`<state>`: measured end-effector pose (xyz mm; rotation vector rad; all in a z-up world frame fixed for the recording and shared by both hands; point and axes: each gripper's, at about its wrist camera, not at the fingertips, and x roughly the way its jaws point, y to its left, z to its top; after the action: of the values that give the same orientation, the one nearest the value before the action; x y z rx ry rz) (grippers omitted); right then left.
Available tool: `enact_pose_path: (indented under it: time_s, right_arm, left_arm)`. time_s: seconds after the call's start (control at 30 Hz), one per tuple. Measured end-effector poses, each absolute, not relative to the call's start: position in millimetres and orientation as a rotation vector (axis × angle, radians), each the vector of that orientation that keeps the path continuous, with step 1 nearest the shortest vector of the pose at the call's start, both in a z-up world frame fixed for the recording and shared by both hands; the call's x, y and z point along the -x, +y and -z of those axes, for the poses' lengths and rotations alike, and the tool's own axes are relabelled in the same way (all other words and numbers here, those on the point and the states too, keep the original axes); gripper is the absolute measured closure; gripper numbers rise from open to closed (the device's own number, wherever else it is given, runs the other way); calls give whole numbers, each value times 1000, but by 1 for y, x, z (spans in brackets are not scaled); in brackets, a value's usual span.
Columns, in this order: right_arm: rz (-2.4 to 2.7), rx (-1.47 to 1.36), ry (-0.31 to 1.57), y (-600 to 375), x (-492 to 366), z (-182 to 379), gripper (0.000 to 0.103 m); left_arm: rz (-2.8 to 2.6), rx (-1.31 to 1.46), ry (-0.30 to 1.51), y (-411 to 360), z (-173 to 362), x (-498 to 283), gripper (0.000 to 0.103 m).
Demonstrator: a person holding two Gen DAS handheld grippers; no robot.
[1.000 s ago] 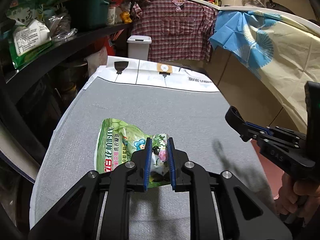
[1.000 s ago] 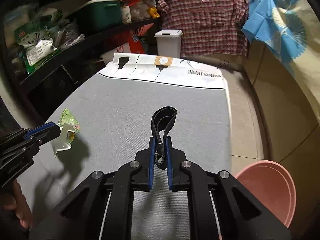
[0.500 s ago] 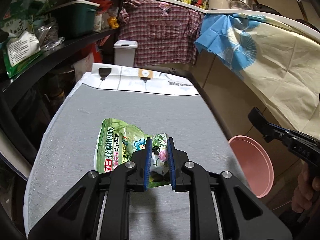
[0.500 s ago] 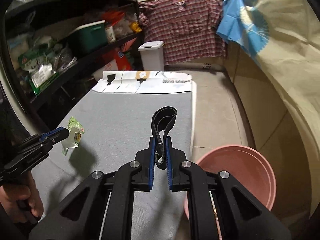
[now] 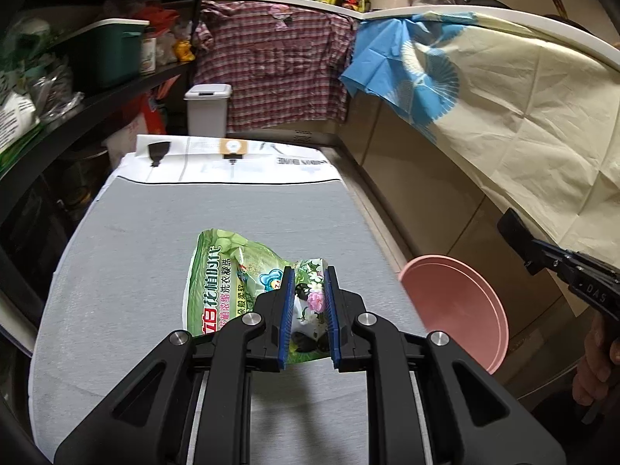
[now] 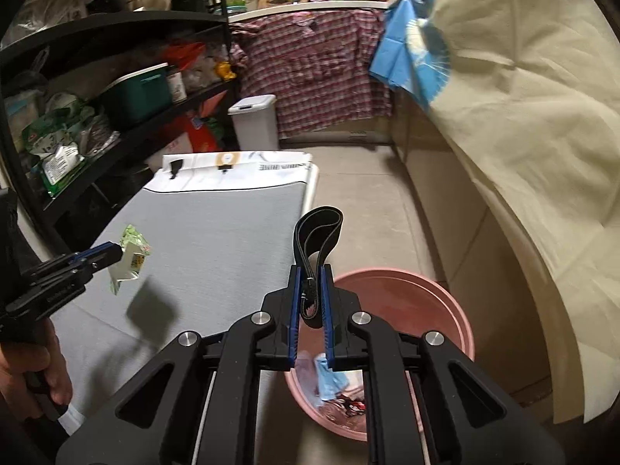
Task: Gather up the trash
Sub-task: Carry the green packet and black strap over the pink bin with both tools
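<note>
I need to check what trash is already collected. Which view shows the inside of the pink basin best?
Right wrist: it looks down into the pink basin, blue scraps at its bottom. Left wrist shows only its tilted rim.

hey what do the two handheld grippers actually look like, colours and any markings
Both the left gripper and the right gripper are matte black linkages with silver pivot bolts and ribbed blue pads on the fingers. The right one bears white lettering that seems to read DAS. A bare hand holds each.

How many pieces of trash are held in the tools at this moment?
2. The green detergent pouch is held in the left tool, above the grey table. The black band is held in the right tool, above the pink basin.
</note>
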<state>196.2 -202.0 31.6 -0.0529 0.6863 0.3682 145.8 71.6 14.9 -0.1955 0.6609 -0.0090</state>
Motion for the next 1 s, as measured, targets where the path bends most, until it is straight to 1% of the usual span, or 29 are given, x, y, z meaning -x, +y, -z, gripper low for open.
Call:
enact_pose_path:
  time_s: [0.63,1.0]
  right_arm:
    - [-235,-92,725,-265,-213,-8,92]
    - [-166,-139,763,-289,-227,4,92]
  left_arm:
    - [200,125,640,-26,-22,-173,88]
    - [369,51,658,-82,-4,-195,88]
